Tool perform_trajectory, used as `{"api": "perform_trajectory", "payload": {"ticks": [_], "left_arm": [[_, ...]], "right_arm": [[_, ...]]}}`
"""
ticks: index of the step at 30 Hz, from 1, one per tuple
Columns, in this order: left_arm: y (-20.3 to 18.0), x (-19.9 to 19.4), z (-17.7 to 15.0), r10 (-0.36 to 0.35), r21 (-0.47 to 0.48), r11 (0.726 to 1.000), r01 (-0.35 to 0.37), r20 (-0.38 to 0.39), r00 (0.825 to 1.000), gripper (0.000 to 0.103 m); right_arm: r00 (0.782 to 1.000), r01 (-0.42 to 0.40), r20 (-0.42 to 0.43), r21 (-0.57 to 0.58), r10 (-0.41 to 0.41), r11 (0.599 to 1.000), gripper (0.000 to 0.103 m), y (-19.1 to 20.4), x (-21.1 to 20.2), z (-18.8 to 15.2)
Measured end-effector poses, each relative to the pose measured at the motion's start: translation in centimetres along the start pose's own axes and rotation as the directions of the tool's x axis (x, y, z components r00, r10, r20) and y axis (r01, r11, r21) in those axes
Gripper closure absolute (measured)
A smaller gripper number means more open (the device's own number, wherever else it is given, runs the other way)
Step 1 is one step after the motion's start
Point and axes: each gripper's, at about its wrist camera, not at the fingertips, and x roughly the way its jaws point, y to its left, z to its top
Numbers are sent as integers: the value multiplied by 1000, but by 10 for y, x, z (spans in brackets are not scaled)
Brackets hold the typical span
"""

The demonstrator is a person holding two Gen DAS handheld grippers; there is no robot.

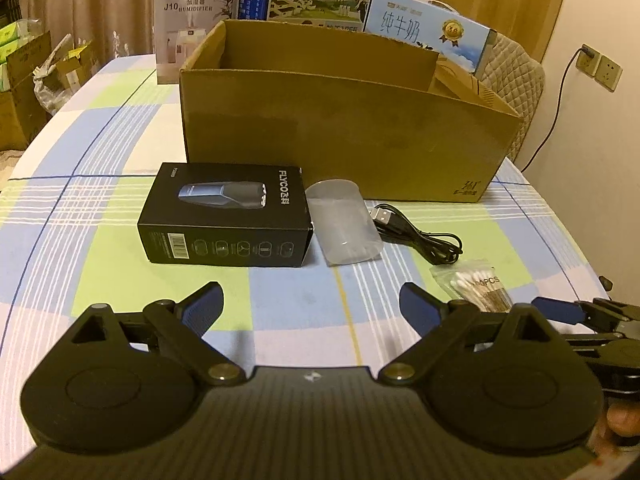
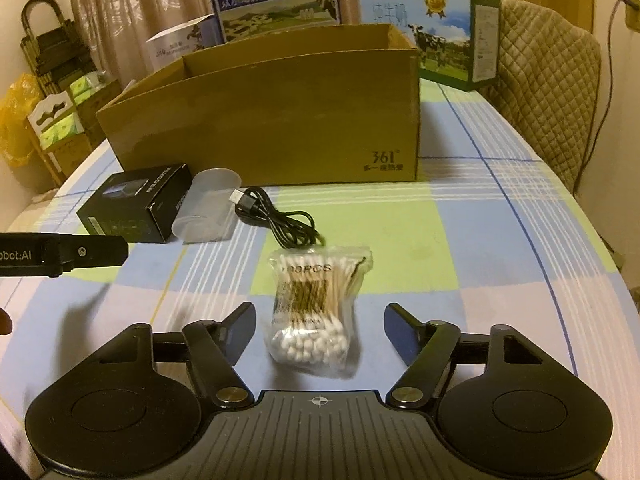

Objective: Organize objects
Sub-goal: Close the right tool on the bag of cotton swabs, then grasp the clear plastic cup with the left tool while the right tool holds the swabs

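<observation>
Left gripper [image 1: 311, 300]: wide open, empty, hovering above the tablecloth [image 1: 100, 248], short of the black box [image 1: 226, 216].
Right gripper [image 2: 320, 330]: open, nothing gripped; swab bag [image 2: 316, 312] lying flat between the fingers, untouched by either.
Black box: flat on the cloth, just left of the clear cup [image 1: 342, 222].
Clear cup: on its side, touching the black box.
Cable [image 1: 420, 236]: coiled right of the cup.
Carton [image 1: 340, 136]: open-topped, behind all four items.
</observation>
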Motion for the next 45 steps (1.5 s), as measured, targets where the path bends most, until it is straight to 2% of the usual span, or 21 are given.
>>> {"api": "perform_trajectory", "payload": {"ticks": [8, 10, 11, 12, 15, 17, 24, 32, 35, 38, 45], "left_arm": [[-1, 7, 0, -9, -4, 1000, 9, -7, 1000, 10], [-2, 9, 1, -11, -2, 1000, 11, -6, 1000, 10], [-2, 9, 1, -12, 0, 1000, 12, -7, 1000, 10], [-2, 10, 1, -13, 3, 1000, 13, -9, 1000, 10], [-5, 13, 2, -17, 17, 1000, 17, -7, 1000, 13], [-8, 14, 2, -21, 41, 999, 21, -7, 1000, 17], [-20, 19, 5, -47, 86, 995, 48, -4, 999, 22], [-35, 42, 17, -82, 116, 990, 81, 1, 997, 34], [-38, 55, 20, -79, 117, 990, 79, -2, 997, 37], [-39, 67, 23, -73, 107, 992, 73, -4, 997, 40], [-45, 90, 25, -11, 115, 993, 12, -12, 1000, 40]], "right_arm": [[999, 36, -30, -90, -39, 995, 51, 13, 22, -1], [998, 53, -27, -121, -57, 991, 57, 18, 24, -1], [998, 53, -27, -122, -57, 991, 67, 18, 24, 0], [998, 52, -30, -119, -56, 992, 71, 18, 24, 0], [998, 60, -29, -112, -64, 992, 77, 17, 23, 1], [998, 63, -24, -104, -66, 993, 79, 15, 20, 2], [997, 72, 6, -71, -72, 995, 80, 4, 1, 17], [998, 60, 7, -120, -60, 991, 80, -15, -3, 46], [998, 54, -4, -68, -55, 996, 80, -24, 1, 46], [999, 46, -20, -66, -47, 997, 80, -23, 5, 44], [999, 27, -17, -53, -28, 998, 80, -18, 8, 44]]}}
